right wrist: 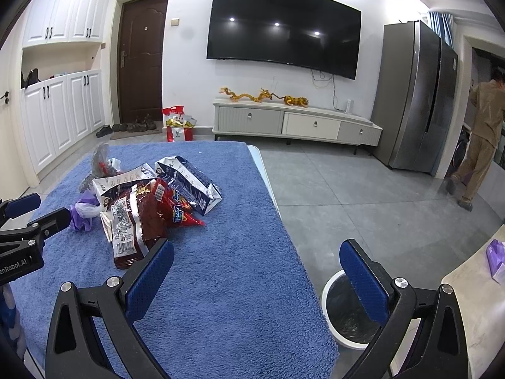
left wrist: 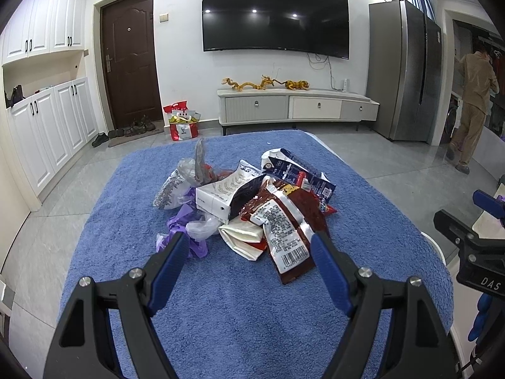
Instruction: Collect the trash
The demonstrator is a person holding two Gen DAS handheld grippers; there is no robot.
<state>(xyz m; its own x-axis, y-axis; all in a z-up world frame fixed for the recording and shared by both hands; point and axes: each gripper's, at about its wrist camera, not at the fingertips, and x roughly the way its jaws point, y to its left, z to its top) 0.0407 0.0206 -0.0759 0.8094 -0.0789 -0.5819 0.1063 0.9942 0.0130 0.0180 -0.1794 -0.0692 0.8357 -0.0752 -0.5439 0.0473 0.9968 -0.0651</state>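
Note:
A pile of trash lies on a table with a blue fuzzy cloth [left wrist: 240,309]. It holds a dark red snack wrapper [left wrist: 285,230] [right wrist: 135,224], a white box [left wrist: 217,197], a blue and white carton [left wrist: 296,170] [right wrist: 189,180], purple plastic [left wrist: 183,230] and a clear bag [left wrist: 176,183]. My left gripper [left wrist: 251,252] is open and empty, just short of the pile. My right gripper [right wrist: 255,260] is open and empty, over the table's right edge. A white trash bin [right wrist: 331,287] with a dark liner stands on the floor below it.
A TV [left wrist: 274,15] hangs over a low cabinet [left wrist: 296,105]. A brown door [left wrist: 129,60], white cupboards [left wrist: 47,132], a red bag [left wrist: 183,124] and a grey fridge [left wrist: 407,72] line the room. A person [left wrist: 473,101] stands at far right. A beige counter [right wrist: 476,309] holds a purple packet [right wrist: 497,259].

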